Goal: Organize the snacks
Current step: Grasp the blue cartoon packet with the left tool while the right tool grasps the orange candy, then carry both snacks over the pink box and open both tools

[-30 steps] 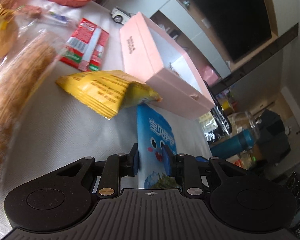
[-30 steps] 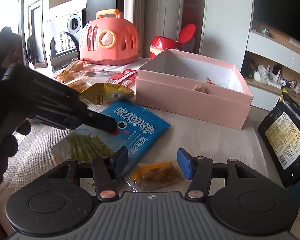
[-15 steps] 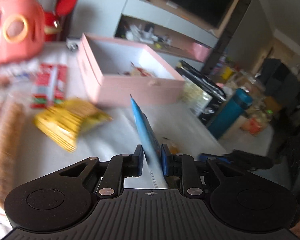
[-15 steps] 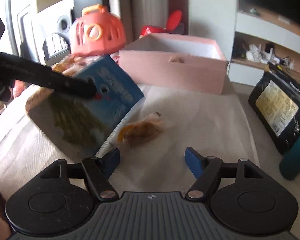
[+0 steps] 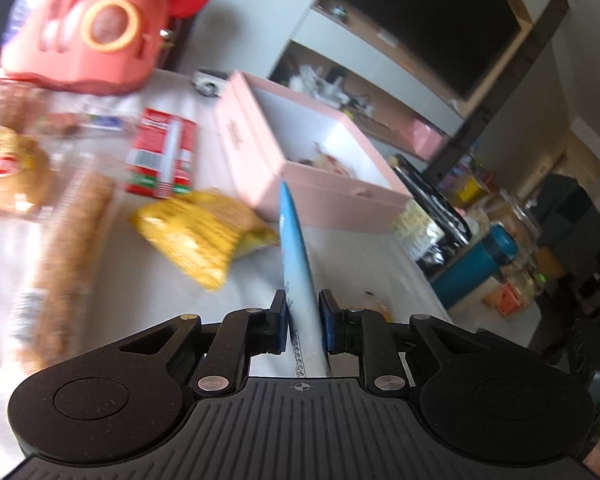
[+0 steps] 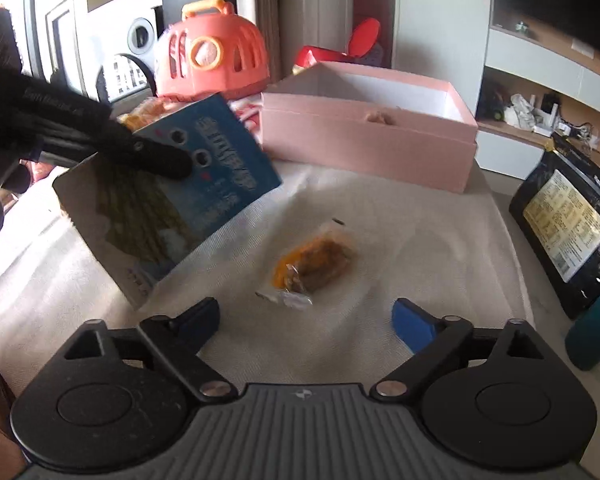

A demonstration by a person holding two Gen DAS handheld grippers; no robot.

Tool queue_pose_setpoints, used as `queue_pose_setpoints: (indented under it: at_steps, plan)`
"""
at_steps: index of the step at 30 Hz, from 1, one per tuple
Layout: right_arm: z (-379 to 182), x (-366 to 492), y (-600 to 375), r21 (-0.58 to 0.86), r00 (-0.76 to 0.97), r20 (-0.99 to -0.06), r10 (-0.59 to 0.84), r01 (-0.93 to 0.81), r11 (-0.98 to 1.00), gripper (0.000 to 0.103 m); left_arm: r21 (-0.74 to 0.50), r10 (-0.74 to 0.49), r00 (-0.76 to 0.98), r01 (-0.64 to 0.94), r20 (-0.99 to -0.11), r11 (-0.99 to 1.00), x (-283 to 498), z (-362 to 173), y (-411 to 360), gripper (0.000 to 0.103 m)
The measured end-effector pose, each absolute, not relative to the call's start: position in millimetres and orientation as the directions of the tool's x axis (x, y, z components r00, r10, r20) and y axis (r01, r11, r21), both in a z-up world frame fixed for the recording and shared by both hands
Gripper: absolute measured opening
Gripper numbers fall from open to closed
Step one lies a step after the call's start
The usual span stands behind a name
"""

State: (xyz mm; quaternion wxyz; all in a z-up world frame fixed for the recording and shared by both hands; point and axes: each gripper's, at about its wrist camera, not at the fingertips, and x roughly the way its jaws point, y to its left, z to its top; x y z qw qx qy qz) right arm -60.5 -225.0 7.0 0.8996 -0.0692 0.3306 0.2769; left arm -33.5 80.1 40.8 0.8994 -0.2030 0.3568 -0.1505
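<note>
My left gripper (image 5: 303,322) is closing on a flat blue snack packet (image 5: 298,264), pads pressed on both faces, holding it edge-on above the table. In the right wrist view the same blue packet (image 6: 188,200) hangs tilted off the cloth, pinched by the left gripper's black fingers (image 6: 156,156). My right gripper (image 6: 308,320) is opening wide just above a small clear-wrapped orange snack (image 6: 312,266) that lies on the cloth beyond its fingertips, untouched. The open pink box (image 6: 368,128) stands behind, with a few snacks inside (image 5: 332,162).
A yellow bag (image 5: 204,236), a red packet (image 5: 162,156), wrapped breads (image 5: 12,172) and a coral toy carrier (image 5: 92,28) lie left of the box. A black pouch (image 6: 572,216) and a teal bottle (image 6: 592,320) stand at the table's right edge.
The left gripper closed on the blue packet and lifted it off the cloth, turning it on edge. The right gripper's jaws spread wide, and the orange snack now lies farther ahead of them.
</note>
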Motion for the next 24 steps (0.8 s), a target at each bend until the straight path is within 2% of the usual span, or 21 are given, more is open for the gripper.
queue_pose_setpoints:
  at_steps: [3,7,10,12,14,16,24]
  plan:
    - [12.3,-55.6,-222.6,0.093,0.649,-0.615,0.448,-0.505,0.858,0.090,-0.479,-0.393,0.706,0.087,-0.589,0.873,-36.0,41.4,89.7,0.018]
    - [12.7,-42.9,-206.8,0.095,0.647,-0.633,0.426,-0.481,0.871,0.072,-0.489,-0.398,0.697,0.078,-0.597,0.869,-35.5,37.5,93.3,0.018]
    - [10.6,-35.5,-194.4,0.066,0.650,-0.640,0.409,-0.485,0.872,0.067,-0.483,-0.410,0.683,0.095,-0.604,0.870,-33.9,35.4,88.3,0.018]
    - [11.0,-33.7,-190.0,0.036,0.663,-0.635,0.396,-0.487,0.873,0.056,-0.476,-0.415,0.677,0.107,-0.608,0.873,-32.2,33.5,83.4,0.018]
    - [13.1,-31.9,-190.9,0.042,0.658,-0.633,0.407,-0.496,0.867,0.038,-0.479,-0.422,0.671,0.113,-0.609,0.871,-30.9,30.6,81.1,0.018]
    - [14.8,-31.3,-192.4,0.041,0.653,-0.637,0.410,-0.503,0.863,0.027,-0.486,-0.428,0.671,0.113,-0.606,0.866,-29.7,28.7,80.1,0.018]
    - [21.9,-35.7,-206.3,0.035,0.656,-0.629,0.417,-0.512,0.858,0.026,-0.494,-0.454,0.697,0.163,-0.555,0.854,-36.8,43.9,78.7,0.018]
